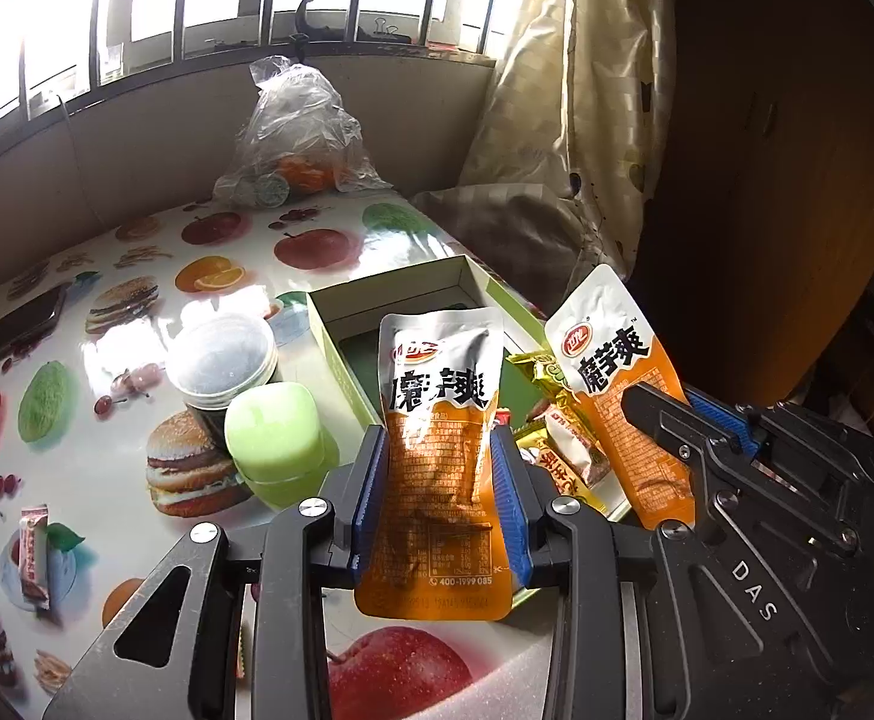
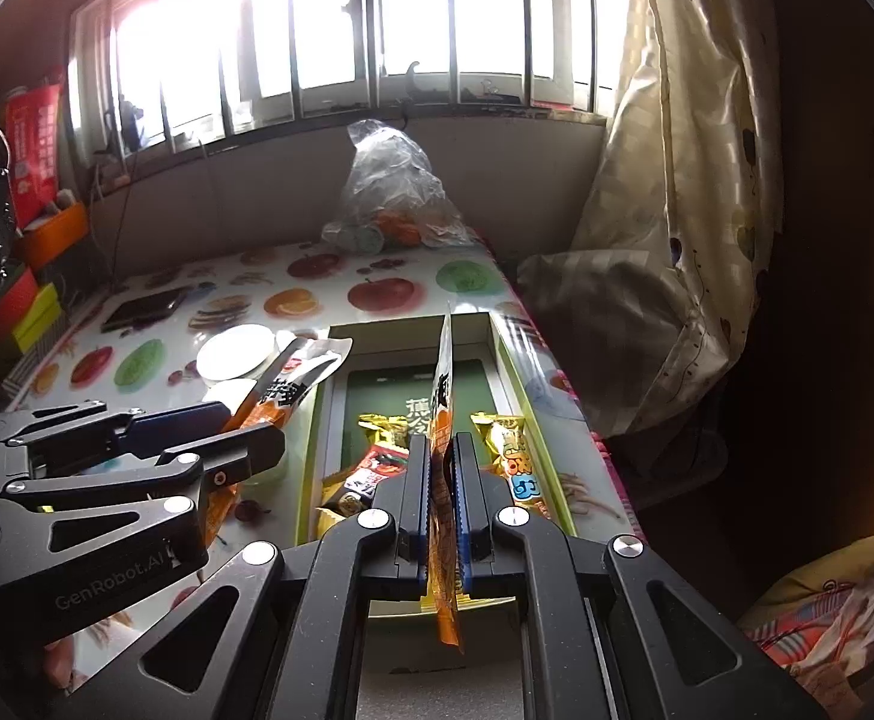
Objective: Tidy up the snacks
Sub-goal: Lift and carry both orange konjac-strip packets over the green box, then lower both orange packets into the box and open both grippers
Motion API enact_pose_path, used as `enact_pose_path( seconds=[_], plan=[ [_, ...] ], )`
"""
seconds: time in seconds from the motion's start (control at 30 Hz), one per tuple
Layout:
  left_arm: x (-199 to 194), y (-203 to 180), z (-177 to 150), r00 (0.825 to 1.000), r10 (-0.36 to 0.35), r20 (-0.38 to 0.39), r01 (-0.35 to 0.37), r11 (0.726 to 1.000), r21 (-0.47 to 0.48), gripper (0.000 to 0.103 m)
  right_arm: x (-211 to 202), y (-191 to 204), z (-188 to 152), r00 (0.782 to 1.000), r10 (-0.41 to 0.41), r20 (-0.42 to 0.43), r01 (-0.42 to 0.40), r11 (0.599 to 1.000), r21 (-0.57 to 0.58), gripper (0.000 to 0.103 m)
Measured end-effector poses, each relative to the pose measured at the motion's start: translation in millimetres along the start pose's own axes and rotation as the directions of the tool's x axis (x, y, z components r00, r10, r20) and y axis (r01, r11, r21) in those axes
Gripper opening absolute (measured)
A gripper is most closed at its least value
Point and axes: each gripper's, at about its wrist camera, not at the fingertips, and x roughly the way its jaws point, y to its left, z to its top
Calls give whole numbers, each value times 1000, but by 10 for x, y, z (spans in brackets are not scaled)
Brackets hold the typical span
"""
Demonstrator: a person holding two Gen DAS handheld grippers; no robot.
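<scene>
The orange snack pouch [image 1: 437, 468] reads "400-1999 085"; the right gripper [image 1: 665, 420] body "DAS"; the left gripper [image 2: 245, 426] body "GenRobot.AI".

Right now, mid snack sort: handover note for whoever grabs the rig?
Left gripper: shut on an orange pouch, held flat-on.
Right gripper: shut on a second orange pouch, held edge-on above the box.
Done: several gold and red snack packs lie in the box.
Left: both pouches to drop in; one small bar on the table.

Two upright orange-and-silver snack pouches [image 1: 437, 468] [image 1: 611, 372] above green box [image 1: 341, 354] of wrapped snacks [image 1: 563, 438]
</scene>
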Motion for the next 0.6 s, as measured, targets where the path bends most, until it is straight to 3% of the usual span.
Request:
enact_pose_path(
  seconds=[0.47,0.6],
  plan=[
    [313,-108,-26,998,-20,-60,21,1000,3,36,365,-113,-128,994,-93,-49,91,995,-43,7],
    [392,-110,-28,997,-18,-79,18,1000,0,36,432,-143,-132,995,-80,-55,78,996,-39,7]
  ],
)
